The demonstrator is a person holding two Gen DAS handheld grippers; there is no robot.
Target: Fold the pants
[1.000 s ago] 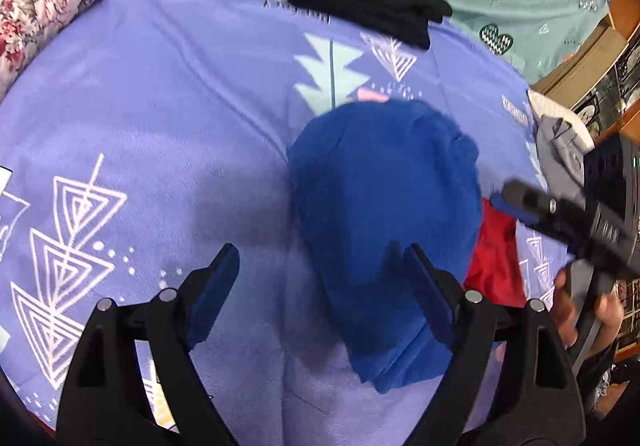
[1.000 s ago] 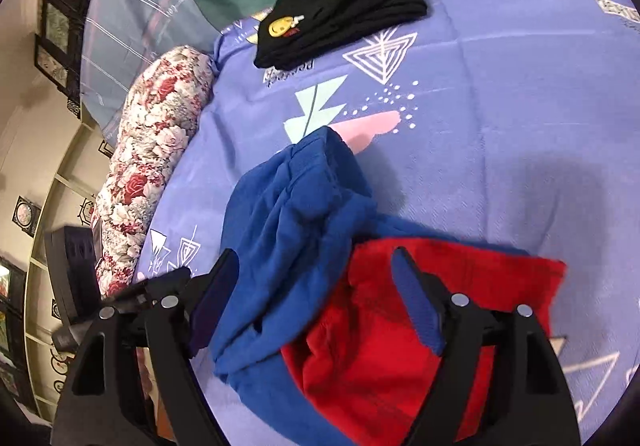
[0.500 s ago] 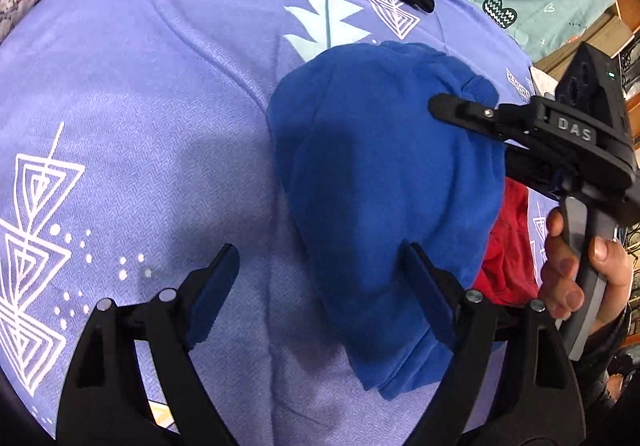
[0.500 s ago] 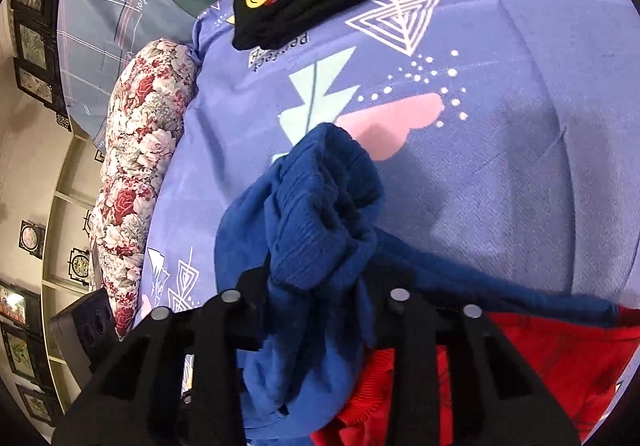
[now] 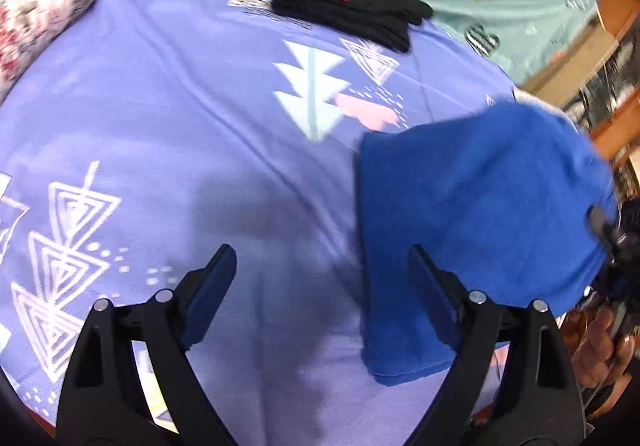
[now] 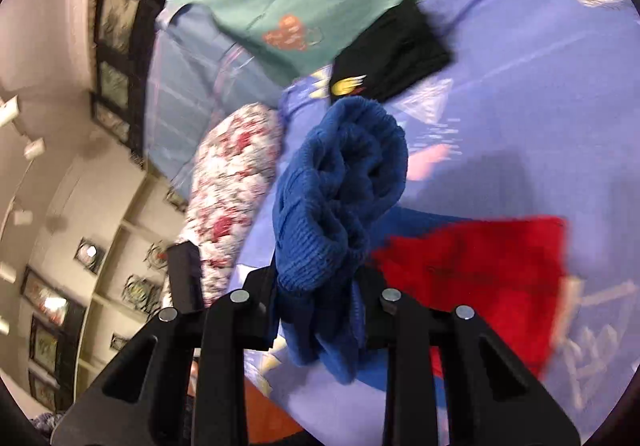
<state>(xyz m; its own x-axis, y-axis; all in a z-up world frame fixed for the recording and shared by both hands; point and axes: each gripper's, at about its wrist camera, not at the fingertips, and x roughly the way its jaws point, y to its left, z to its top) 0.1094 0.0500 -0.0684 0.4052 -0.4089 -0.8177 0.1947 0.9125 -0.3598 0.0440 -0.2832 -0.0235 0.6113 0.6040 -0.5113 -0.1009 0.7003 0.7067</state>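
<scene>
Blue pants (image 6: 340, 206) were bunched and lifted off the bed (image 5: 180, 118) by the closed-down right gripper (image 6: 316, 310); left gripper (image 5: 320, 298) was held spread, empty; folding was barely begun.

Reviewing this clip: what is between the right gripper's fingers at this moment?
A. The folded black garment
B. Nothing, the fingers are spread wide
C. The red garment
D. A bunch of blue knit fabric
D. In the right wrist view, the right gripper has its fingers closed on a bunched fold of the blue pants, while the red garment and the black garment lie apart on the bed.
</scene>
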